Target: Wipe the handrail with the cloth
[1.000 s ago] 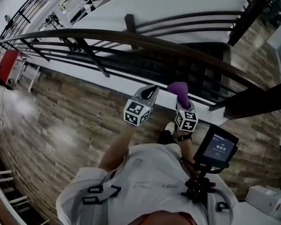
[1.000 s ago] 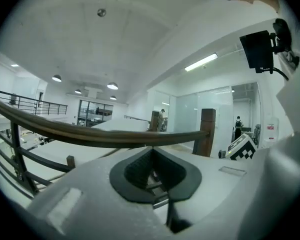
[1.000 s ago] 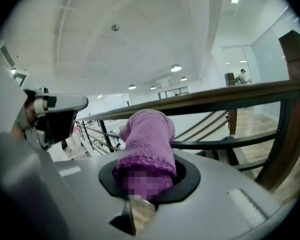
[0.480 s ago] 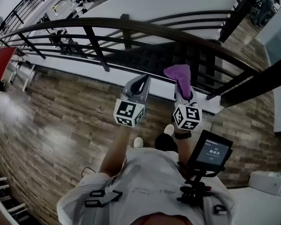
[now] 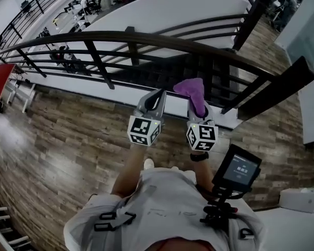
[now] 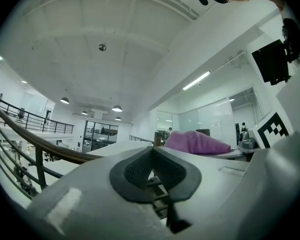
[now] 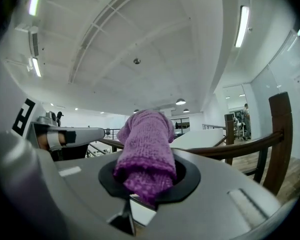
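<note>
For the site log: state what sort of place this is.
Probably an upper-floor landing in an office building: a curved dark handrail guards a stairwell, with wood-plank flooring underfoot and desks below.

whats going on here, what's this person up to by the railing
A person stands on a wooden floor facing a dark curved handrail, with a gripper in each hand. The right gripper is shut on a purple cloth, raised toward the handrail but apparently not yet touching it. The left gripper is beside it, fingers together and empty.
</note>
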Demonstrator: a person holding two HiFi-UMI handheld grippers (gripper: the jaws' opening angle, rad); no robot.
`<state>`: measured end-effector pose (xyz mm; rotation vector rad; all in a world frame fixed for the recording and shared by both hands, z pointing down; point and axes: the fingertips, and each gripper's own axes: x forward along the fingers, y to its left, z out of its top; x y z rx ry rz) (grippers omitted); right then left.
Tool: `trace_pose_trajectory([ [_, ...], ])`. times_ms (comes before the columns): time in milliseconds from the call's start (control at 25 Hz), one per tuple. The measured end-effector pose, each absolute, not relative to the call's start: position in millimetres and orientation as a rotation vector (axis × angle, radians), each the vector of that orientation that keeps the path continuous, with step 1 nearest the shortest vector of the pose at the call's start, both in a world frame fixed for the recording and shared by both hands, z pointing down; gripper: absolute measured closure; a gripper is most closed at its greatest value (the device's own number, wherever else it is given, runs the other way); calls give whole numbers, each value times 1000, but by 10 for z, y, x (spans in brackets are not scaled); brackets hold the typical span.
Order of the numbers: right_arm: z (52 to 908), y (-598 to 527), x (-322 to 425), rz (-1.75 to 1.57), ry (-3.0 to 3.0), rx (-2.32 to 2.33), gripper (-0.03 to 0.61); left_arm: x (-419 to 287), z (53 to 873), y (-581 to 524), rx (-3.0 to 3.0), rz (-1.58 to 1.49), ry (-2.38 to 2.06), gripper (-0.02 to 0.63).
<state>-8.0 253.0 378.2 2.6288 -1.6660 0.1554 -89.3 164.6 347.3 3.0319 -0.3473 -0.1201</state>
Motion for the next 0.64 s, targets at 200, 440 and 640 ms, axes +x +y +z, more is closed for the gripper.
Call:
trace_pose_trajectory([
  [200, 3846, 2813, 293, 217, -1620, 2674, 506, -667, 3566, 1951, 3047, -67, -322, 614],
  [440, 3891, 3051, 346, 251, -1616, 2676, 506, -655, 3584, 2127, 3045, -48, -336, 614],
  [640, 3936, 3171, 369, 291, -1610, 2670, 506, -625, 3619, 2294, 3043, -25, -313, 614],
])
